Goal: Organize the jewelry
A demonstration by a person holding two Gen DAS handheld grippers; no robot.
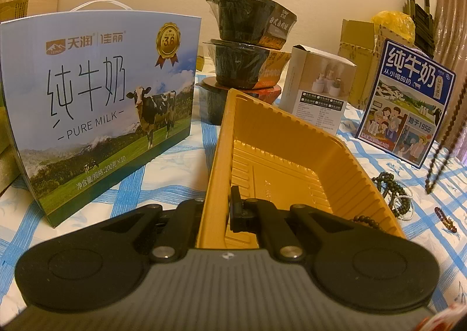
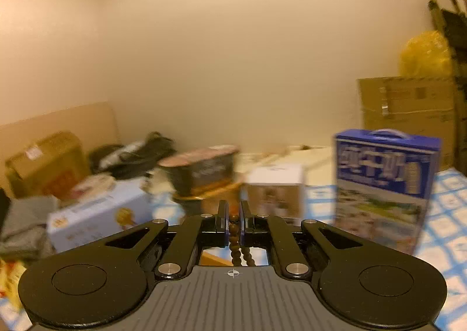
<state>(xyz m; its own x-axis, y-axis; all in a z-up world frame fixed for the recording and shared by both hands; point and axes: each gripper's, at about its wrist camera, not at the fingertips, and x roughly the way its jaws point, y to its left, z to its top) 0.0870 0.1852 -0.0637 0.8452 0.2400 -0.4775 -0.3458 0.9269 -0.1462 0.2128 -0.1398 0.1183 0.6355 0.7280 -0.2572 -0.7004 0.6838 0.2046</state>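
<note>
My left gripper (image 1: 224, 208) is shut on the near left wall of a yellow plastic tray (image 1: 280, 155), which sits tilted and holds nothing that I can see. In the right wrist view my right gripper (image 2: 233, 214) is shut on a brown bead strand (image 2: 235, 237), which hangs down between the fingers. That same bead strand (image 1: 446, 132) dangles in the air at the right of the left wrist view. More dark bead jewelry (image 1: 392, 187) lies heaped on the cloth right of the tray, with a small amber bracelet (image 1: 445, 218) beside it.
A large pure-milk carton (image 1: 96, 109) stands left of the tray. Stacked black bowls (image 1: 248, 47), a white box (image 1: 318, 91) and a blue milk carton (image 1: 408, 103) stand behind. Cardboard boxes (image 1: 362, 47) line the wall. A blue checked cloth (image 1: 163, 173) covers the table.
</note>
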